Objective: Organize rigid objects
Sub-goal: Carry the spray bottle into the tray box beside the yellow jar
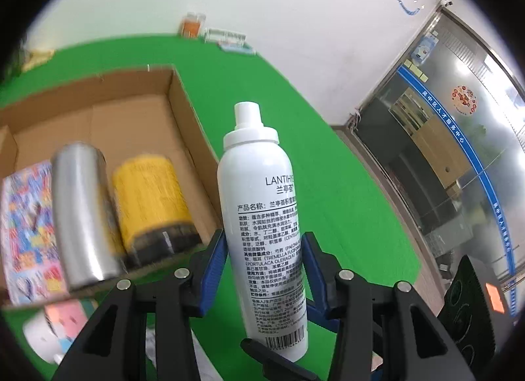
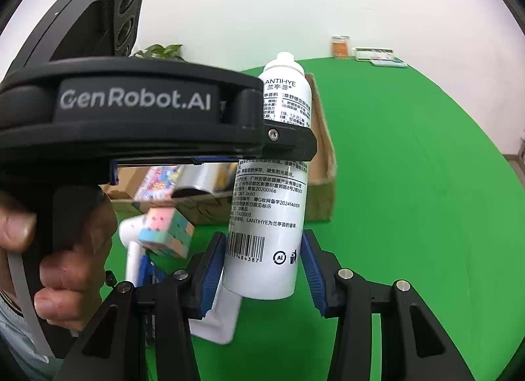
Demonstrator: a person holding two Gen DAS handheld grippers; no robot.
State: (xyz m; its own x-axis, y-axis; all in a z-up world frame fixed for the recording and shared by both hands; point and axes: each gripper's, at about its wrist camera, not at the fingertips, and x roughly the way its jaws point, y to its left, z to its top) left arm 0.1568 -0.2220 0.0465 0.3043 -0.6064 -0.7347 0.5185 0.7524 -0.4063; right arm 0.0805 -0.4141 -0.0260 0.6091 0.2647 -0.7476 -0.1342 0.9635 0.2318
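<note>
Bottle point(image 1: 262, 217) is sitting upright between two sets of jaws and looks clear of the table point(image 1: 328, 200), just beside the open box point(image 1: 183, 112), not in it yet. Left hand-held gripper point(image 1: 264, 250) is pinching the bottle around mid-body. Right hand-held gripper point(image 2: 262, 250) is pinching it lower down, near the barcode. On that one the pad on the right is only just meeting the wall, so I'm judging the grip as light.

Risks from here:
- Two grips on one smooth, round can. If the hands are drifting apart or twisting differently, the bottle could be skewing or sliding through the pads.
- A handover seems to be underway. If one side is letting go before the other is holding firmly, the bottle could be dropping onto the table and rolling.
- The box is already holding a steel can point(image 1: 82, 210) and a yellow can point(image 1: 151, 197), both close to the near wall. Lowering the bottle in too fast could be knocking them over or catching the cardboard edge.
- A cube point(image 2: 167, 230) is lying right under the left tool, so a dropped bottle could be hitting it.
- The bottle is tall and top-heavy — tilting it while held low could be levering it out.
</note>
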